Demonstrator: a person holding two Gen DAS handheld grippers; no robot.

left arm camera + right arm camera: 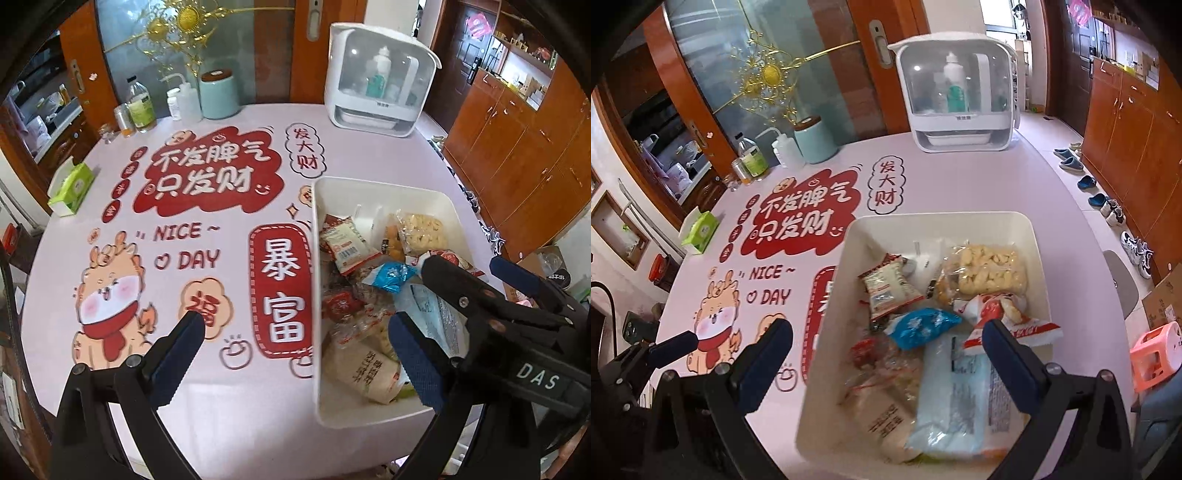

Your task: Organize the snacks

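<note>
Two grippers: both are seen held above the table, jaws spread wide, nothing gripped.
Left gripper: it is held over the bin's left wall, one finger above the tablecloth, the other above the snacks.
Right gripper: it is held over the bin's near half; it also shows at the right edge of the left view.
Bin: white, set on the table's right side.
Snacks: all are piled inside the bin; a blue packet lies mid-heap.
Tissue box: green, well apart at the left edge.
</note>
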